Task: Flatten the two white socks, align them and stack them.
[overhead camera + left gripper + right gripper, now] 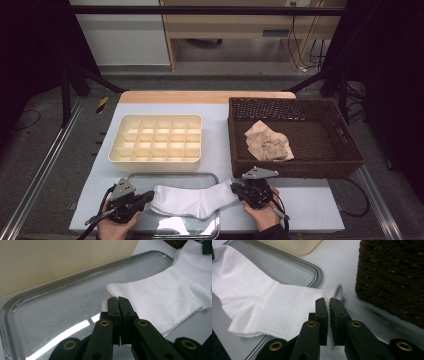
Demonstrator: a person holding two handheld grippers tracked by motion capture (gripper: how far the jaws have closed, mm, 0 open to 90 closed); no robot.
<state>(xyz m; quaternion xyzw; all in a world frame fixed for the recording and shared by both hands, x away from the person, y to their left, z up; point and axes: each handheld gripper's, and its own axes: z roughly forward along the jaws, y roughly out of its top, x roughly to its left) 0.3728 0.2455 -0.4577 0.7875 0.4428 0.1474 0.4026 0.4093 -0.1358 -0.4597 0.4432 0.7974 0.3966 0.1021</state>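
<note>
Left tongs (117, 298) were clenched on the sock's (192, 200) toe edge, right tongs (328, 300) on its cuff, the sock lying across the tray (172, 175). Both bites were thin; any uneven pull risked slipping the fabric free.

I work in what looks like a lab recording station: my white-topped table (310, 205) stands inside a black metal frame (200, 10), with dark curtains on both sides, loose black cables (300, 45) trailing over the grey floor, and plain light wooden furniture (225, 25) against the back wall.
</note>
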